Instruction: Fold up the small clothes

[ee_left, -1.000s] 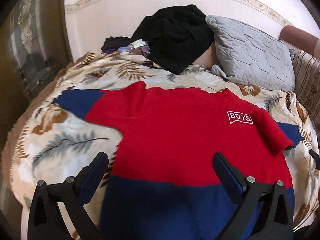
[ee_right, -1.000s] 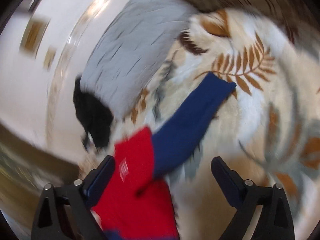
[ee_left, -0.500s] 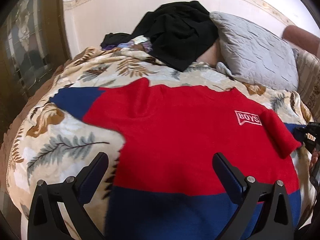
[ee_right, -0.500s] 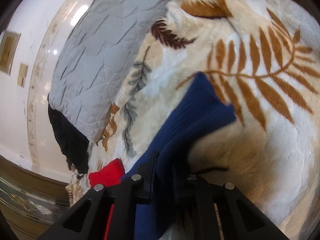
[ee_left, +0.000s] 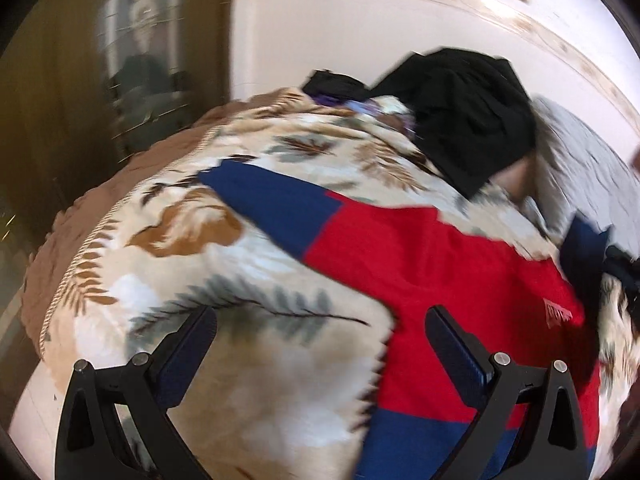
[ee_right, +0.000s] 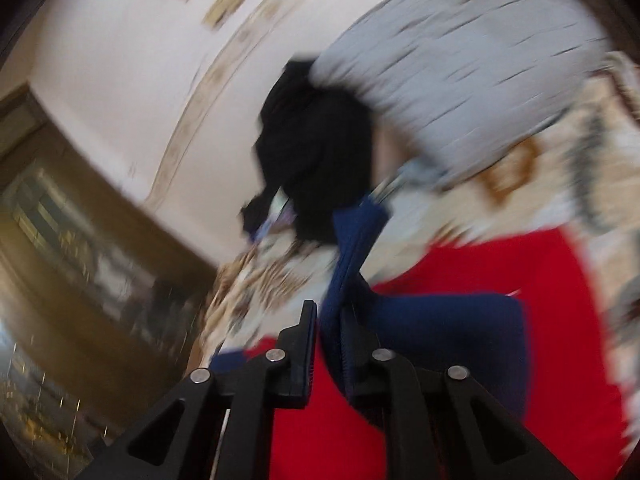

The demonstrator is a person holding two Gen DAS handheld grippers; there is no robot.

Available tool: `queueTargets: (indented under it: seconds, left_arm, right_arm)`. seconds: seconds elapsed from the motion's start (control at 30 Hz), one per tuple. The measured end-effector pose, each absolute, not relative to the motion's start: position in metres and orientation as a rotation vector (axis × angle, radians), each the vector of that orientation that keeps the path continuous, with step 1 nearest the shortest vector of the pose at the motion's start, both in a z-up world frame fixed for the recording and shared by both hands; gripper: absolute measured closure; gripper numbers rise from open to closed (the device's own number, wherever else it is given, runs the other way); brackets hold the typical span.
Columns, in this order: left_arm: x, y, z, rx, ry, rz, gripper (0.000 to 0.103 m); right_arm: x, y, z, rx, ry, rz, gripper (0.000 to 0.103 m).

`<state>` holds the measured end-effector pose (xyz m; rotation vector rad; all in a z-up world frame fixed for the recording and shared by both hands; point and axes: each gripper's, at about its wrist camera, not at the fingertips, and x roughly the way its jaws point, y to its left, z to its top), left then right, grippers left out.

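A small red sweater (ee_left: 432, 264) with blue sleeves and a blue hem lies spread on a leaf-patterned blanket (ee_left: 224, 280). Its far blue sleeve (ee_left: 276, 204) stretches out to the left. My left gripper (ee_left: 320, 344) is open and empty, low over the blanket beside the sweater's left edge. My right gripper (ee_right: 328, 320) is shut on the other blue sleeve (ee_right: 352, 256) and holds it lifted over the red body (ee_right: 500, 320). That lifted sleeve also shows at the right edge of the left wrist view (ee_left: 584, 244).
A pile of black clothes (ee_left: 464, 120) and a grey quilted pillow (ee_left: 580, 152) lie at the head of the bed against a white headboard (ee_left: 360, 40). A dark wooden cabinet (ee_left: 100, 60) stands to the left of the bed.
My right gripper closed on the blue sleeve, then lifted and carried it over the red body. My left gripper swung left toward the far sleeve, still open.
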<state>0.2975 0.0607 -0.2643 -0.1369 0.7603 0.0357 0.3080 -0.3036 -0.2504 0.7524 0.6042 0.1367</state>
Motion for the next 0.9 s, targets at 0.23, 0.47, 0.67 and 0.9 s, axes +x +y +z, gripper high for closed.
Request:
queueTargets:
  seconds: [0.23, 0.47, 0.67, 0.9]
  left_arm:
    - [0.316, 0.110, -0.272, -0.217, 0.792, 0.155, 0.000]
    - [0.361, 0.154, -0.284, -0.280, 0.825, 0.223, 0.000]
    - [0.405, 0.171, -0.296, -0.428, 0.873, 0.064, 0.000]
    - [0.455, 0.173, -0.311, -0.582, 0.884, -0.055, 0.041]
  right_arm:
    - [0.304, -0.228, -0.253, 0.711, 0.684, 0.303, 0.015]
    - [0.245, -0.263, -0.238, 0.576, 0.649, 0.205, 0.016]
    - [0.198, -0.324, -0.258, 0.585, 0.646, 0.097, 0.017]
    - [0.198, -0.356, -0.257, 0.636, 0.639, 0.094, 0.017]
